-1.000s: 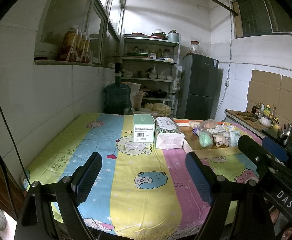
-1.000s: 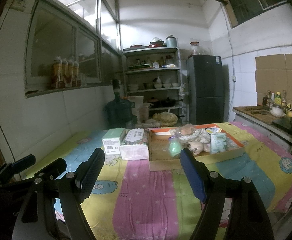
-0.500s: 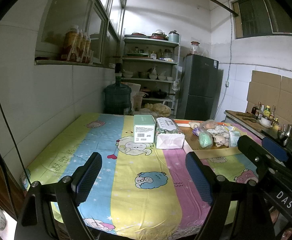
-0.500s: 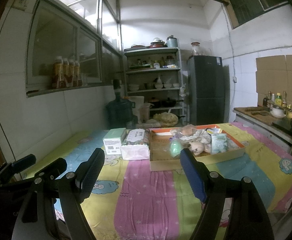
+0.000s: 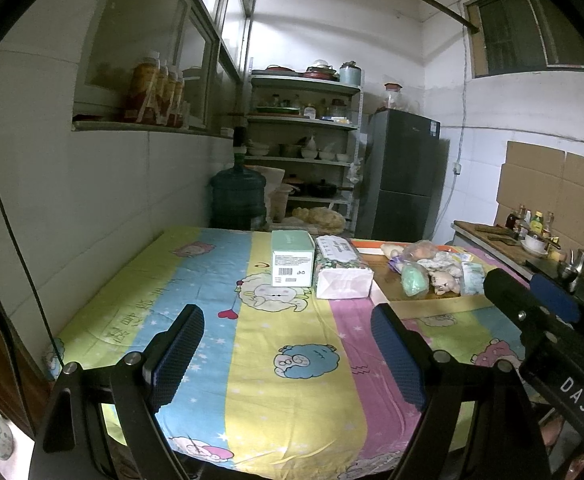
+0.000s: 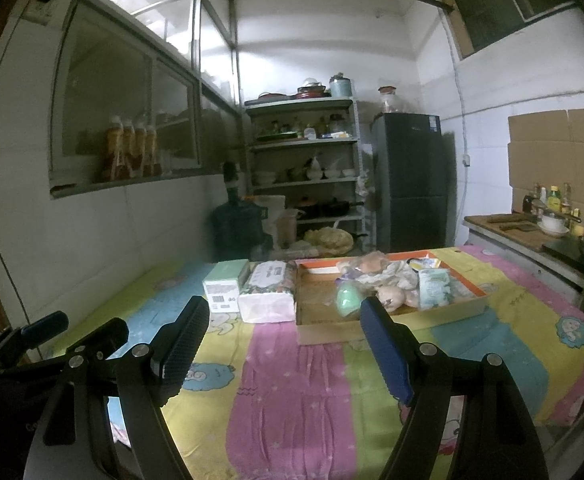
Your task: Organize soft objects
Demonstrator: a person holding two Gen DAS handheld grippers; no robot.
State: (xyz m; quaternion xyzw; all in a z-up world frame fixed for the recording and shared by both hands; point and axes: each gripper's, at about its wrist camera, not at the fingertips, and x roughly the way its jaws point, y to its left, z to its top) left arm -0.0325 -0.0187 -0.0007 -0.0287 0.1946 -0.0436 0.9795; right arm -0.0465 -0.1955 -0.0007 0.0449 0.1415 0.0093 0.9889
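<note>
A shallow cardboard tray with an orange rim sits on the striped cartoon tablecloth. It holds several soft items: a green pouch, a small plush toy and a wipes packet. Left of the tray lie a tissue pack and a mint-green box. The same tissue pack, box and tray show in the left wrist view. My left gripper and right gripper both stand open over the near part of the cloth, nothing between their fingers.
A tiled wall runs along the table's left side. Behind the table stand a water jug, a shelf rack of dishes and a dark fridge. A counter with bottles and a bowl lies at the right.
</note>
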